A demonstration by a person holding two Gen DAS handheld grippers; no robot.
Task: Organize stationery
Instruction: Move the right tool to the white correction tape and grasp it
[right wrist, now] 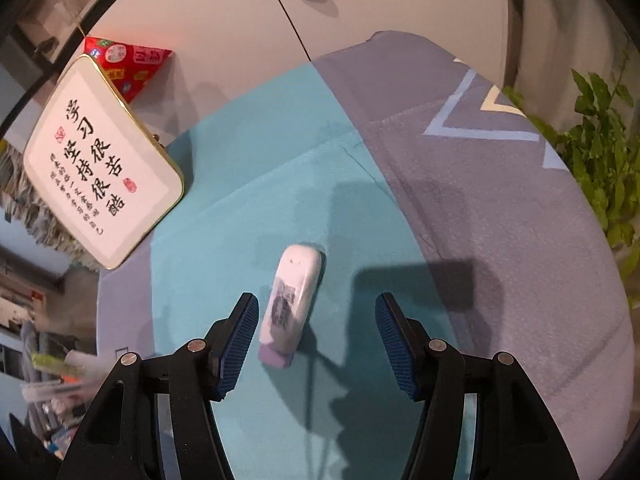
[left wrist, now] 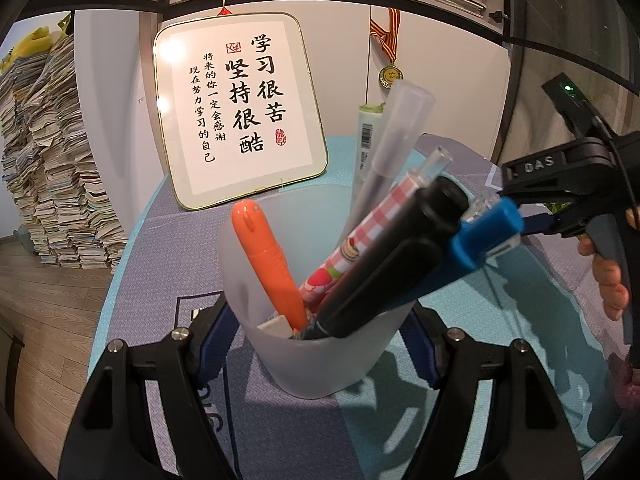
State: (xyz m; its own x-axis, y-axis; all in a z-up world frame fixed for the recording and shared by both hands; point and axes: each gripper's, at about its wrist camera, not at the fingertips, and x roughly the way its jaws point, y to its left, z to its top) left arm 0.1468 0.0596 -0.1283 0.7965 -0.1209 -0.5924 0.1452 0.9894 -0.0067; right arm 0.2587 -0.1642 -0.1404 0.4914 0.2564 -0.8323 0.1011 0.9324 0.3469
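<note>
Left gripper [left wrist: 320, 344] clamped on the frosted pen cup [left wrist: 320, 300], full of pens. Right gripper [right wrist: 316, 336] jaws wide, empty, straddling the white eraser [right wrist: 294, 300] mid-desk on the teal mat [right wrist: 224, 216]. Centre over its body, descend, close squarely across the width.

The frosted translucent plastic pen cup [left wrist: 320, 340] hides the lower ends of its pens — its base sits behind the left gripper [left wrist: 320, 354]. In the right wrist view, that cup [right wrist: 60, 392] is blurred and edge-cropped.
</note>
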